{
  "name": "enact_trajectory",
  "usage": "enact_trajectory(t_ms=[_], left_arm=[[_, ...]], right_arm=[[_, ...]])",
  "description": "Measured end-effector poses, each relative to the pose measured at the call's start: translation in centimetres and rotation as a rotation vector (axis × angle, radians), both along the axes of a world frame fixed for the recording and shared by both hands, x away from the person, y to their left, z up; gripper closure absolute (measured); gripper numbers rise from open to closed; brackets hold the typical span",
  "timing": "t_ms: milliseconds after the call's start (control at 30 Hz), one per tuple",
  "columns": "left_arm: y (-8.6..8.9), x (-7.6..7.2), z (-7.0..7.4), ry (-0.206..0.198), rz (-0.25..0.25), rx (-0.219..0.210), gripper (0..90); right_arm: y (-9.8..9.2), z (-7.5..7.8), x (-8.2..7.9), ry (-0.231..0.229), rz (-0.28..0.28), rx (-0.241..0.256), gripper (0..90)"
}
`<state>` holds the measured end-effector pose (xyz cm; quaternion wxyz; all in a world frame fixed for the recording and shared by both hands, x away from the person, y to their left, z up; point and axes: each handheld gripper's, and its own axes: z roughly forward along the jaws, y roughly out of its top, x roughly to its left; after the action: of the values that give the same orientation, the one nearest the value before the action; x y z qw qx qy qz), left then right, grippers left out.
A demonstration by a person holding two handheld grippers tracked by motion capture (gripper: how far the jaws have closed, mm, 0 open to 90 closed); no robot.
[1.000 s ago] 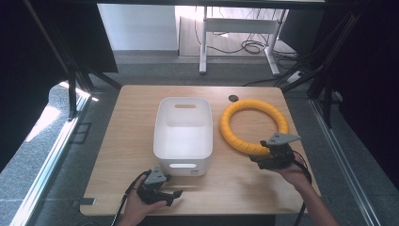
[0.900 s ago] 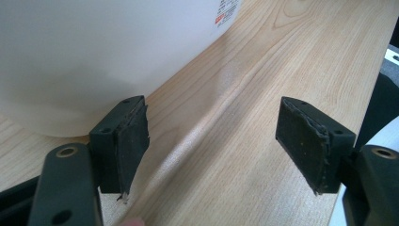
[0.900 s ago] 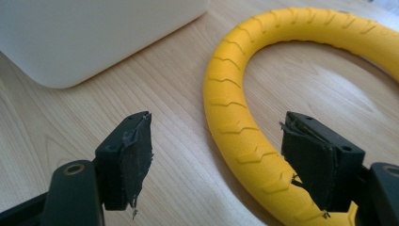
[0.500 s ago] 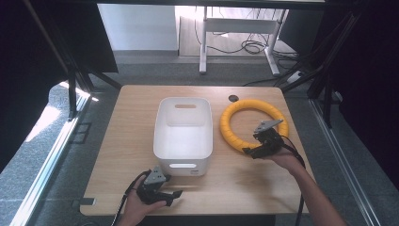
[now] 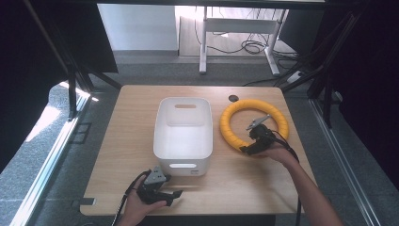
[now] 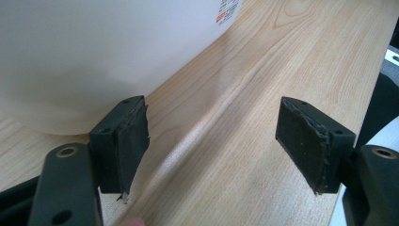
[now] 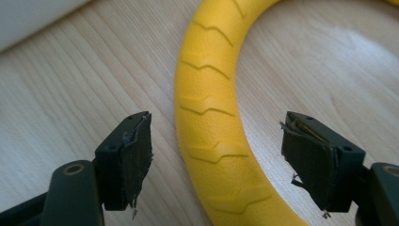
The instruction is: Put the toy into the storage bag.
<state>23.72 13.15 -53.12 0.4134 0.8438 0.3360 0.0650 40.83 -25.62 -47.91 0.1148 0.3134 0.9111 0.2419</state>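
Right gripper (image 7: 214, 157) hangs low over the near arc of the yellow ring (image 7: 211, 117), jaws spread wide with one pad on the outer side of the band and the other over the hole, nothing yet between them touching. In the high view the ring (image 5: 230, 127) lies flat on the wooden table (image 5: 301, 155), just right of the white plastic bin (image 5: 162, 141) and apart from it, and the right gripper (image 5: 250, 142) sits at its near inner edge.

The likely next step is a pinch on that band, and several things could spoil it. The ring's surface is rounded and ribbed with chevron grooves; if the pads close high on the curve rather than at its widest part, it may squirt out sideways. The pad facings (image 7: 139, 160) look frayed and torn at their edges, which could weaken the hold. Gripped at one point only, the big hoop would hang and swing, and its far side could drag on the table or knock the bin wall on the way over. Closing before the jaws are low enough could also just push the ring along the wood.

Left gripper (image 5: 170, 194) rests near the front edge, jaws wide and empty, beside the bin's near wall (image 6: 94, 56); a careless sweep there could nudge the bin
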Motion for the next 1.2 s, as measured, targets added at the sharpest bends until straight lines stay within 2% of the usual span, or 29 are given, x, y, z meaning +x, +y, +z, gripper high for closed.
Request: enact_trajectory(t_ms=[167, 500, 633, 800, 900, 1033, 1200], left_arm=[[0.0, 0.1, -0.2, 0.005, 0.005, 0.001, 26.1], [0.0, 0.0, -0.2, 0.0, 0.001, -0.003, 26.1], [0.0, 0.0, -0.2, -0.001, 0.0, -0.003, 26.1], [-0.1, 0.0, -0.3, 0.002, -0.001, 0.002, 26.1], [-0.2, 0.0, -0.3, 0.004, -0.005, 0.005, 26.1], [-0.2, 0.0, -0.3, 0.002, -0.005, 0.004, 26.2], [-0.3, 0.0, -0.3, 0.002, -0.008, 0.005, 26.1]], right_arm=[[0.6, -1.4, 0.9, 0.035, 0.008, -0.041, 28.1], [1.0, -2.9, 1.8, 0.089, 0.024, -0.058, 33.3], [1.0, -3.2, 1.9, 0.102, 0.031, -0.071, 35.1], [1.1, -3.2, 2.1, 0.119, 0.032, -0.053, 40.8], [1.5, -3.0, 2.4, 0.14, 0.049, -0.086, 45.3], [2.0, -2.8, 2.7, 0.159, 0.058, -0.113, 46.8], [1.9, -2.8, 2.8, 0.165, 0.066, -0.107, 48.2]])
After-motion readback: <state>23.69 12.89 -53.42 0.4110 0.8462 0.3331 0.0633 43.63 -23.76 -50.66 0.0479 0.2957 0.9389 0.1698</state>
